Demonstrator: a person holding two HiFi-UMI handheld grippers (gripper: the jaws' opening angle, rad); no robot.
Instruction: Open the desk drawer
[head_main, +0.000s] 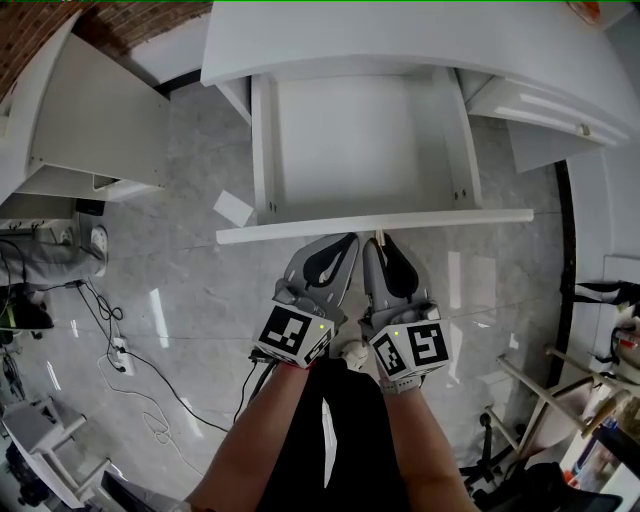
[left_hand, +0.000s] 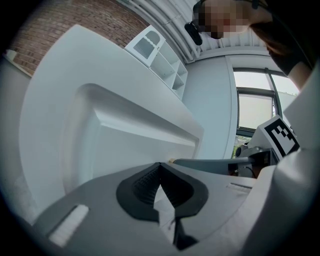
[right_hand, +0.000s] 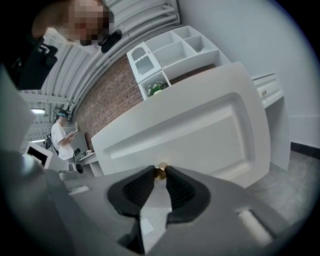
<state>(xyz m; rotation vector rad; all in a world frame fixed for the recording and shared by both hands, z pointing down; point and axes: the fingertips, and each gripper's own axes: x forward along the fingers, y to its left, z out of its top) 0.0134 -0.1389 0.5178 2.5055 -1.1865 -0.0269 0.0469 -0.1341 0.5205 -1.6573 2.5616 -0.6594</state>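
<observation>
Grippers sit nearest in the head view, at 6 o'clock: left gripper and right gripper at the front of the drawer, which stands far out from under the worktop. Left gripper view: jaws closed together, empty. Right gripper view: jaws pinch the brass knob. Pull straight toward 6 o'clock, level, squeezing firmly; the small knob could slip.

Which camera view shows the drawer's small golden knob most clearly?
The right gripper view: the knob sits pinched between the right gripper's jaw tips. The head view shows only a speck at the drawer front; the left gripper view barely shows it.
</observation>
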